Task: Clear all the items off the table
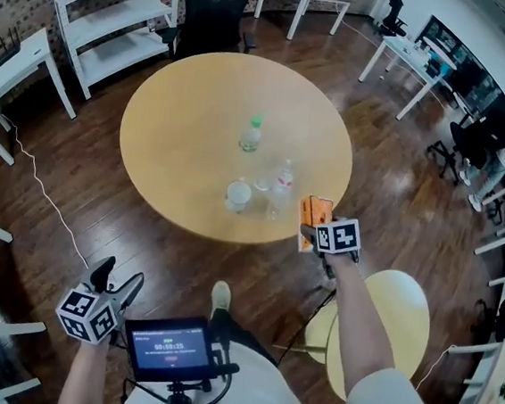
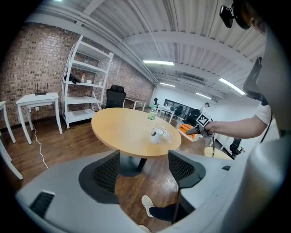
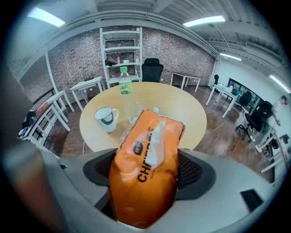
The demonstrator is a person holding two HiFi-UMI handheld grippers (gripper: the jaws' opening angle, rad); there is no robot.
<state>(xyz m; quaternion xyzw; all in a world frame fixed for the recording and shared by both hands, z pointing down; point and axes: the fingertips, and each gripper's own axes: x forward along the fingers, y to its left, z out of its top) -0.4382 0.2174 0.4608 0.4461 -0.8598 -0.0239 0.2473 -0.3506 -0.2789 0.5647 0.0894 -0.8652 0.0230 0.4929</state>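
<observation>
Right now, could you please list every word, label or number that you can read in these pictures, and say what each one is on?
"CHE", the rest not legible: on the orange bag.
Round dark logo on that bag: too blurred to read.
Digits on the small screen: too small to read.
Label on the green-capped bottle: too small to read.
</observation>
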